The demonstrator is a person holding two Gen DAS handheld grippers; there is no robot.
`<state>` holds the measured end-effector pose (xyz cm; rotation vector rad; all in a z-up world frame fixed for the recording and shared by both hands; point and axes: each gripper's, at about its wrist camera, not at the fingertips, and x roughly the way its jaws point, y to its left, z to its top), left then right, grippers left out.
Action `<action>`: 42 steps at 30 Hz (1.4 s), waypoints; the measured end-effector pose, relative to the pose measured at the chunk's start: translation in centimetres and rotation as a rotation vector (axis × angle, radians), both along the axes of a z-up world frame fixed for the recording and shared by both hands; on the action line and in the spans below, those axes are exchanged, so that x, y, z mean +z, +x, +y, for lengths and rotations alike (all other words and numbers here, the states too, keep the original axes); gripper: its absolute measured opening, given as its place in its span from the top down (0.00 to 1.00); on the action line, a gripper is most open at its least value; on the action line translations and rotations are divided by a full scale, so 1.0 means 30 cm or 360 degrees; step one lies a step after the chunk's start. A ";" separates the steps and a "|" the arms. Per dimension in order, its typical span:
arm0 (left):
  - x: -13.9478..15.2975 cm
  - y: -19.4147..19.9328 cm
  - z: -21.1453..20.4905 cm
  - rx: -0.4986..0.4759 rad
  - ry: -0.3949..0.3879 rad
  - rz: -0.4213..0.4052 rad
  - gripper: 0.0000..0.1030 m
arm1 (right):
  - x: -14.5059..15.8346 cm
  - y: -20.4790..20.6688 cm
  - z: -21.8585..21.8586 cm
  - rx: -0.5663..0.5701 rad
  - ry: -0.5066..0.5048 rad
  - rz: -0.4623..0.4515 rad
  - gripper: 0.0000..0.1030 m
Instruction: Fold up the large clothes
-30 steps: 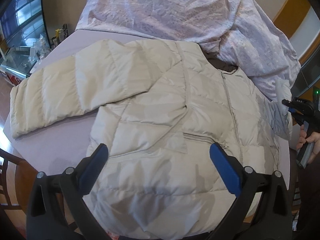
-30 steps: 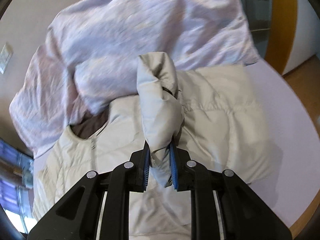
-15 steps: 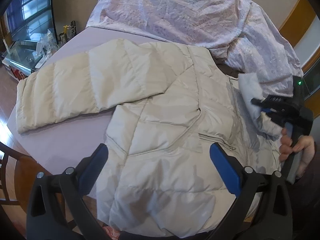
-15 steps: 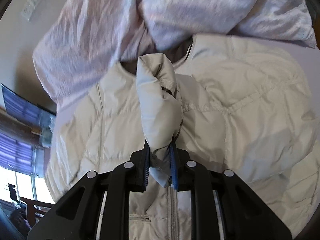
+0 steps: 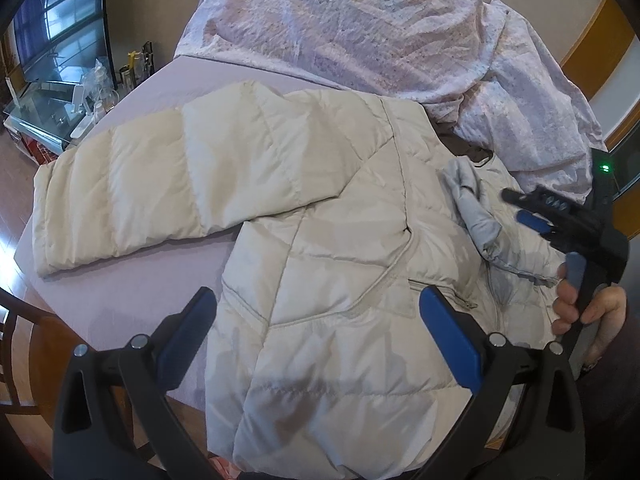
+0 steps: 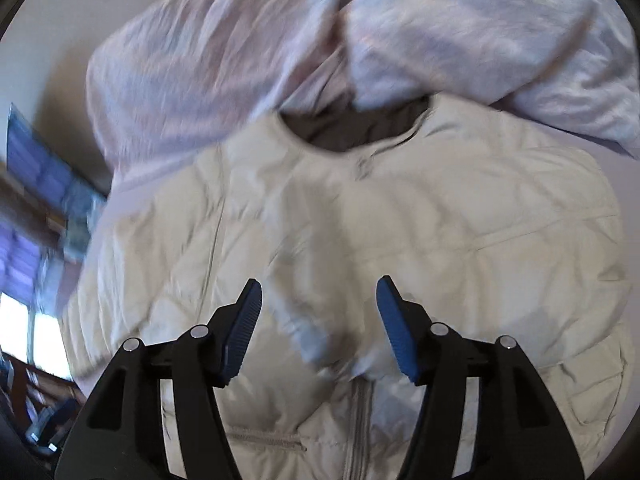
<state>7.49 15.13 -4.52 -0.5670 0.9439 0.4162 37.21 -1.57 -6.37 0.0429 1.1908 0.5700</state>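
Over the jacket point(image 6: 400, 232), right hand-held gripper point(image 6: 318, 308) tilted down, jaws just opened, sleeve point(image 5: 476, 208) released

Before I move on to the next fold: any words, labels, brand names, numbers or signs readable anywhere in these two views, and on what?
None can be read.
Jacket: no label or brand shows on it in either view.
Bedding: a fine printed pattern only, no lettering.
Right gripper: a green light on its body, no marking legible.
Items on the glass stand at far left: too small to read.
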 end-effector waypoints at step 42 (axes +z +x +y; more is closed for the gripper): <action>-0.158 -0.207 0.426 0.0658 -0.0202 0.0107 0.03 | -0.291 0.010 0.130 -0.0110 -0.0573 0.0027 0.23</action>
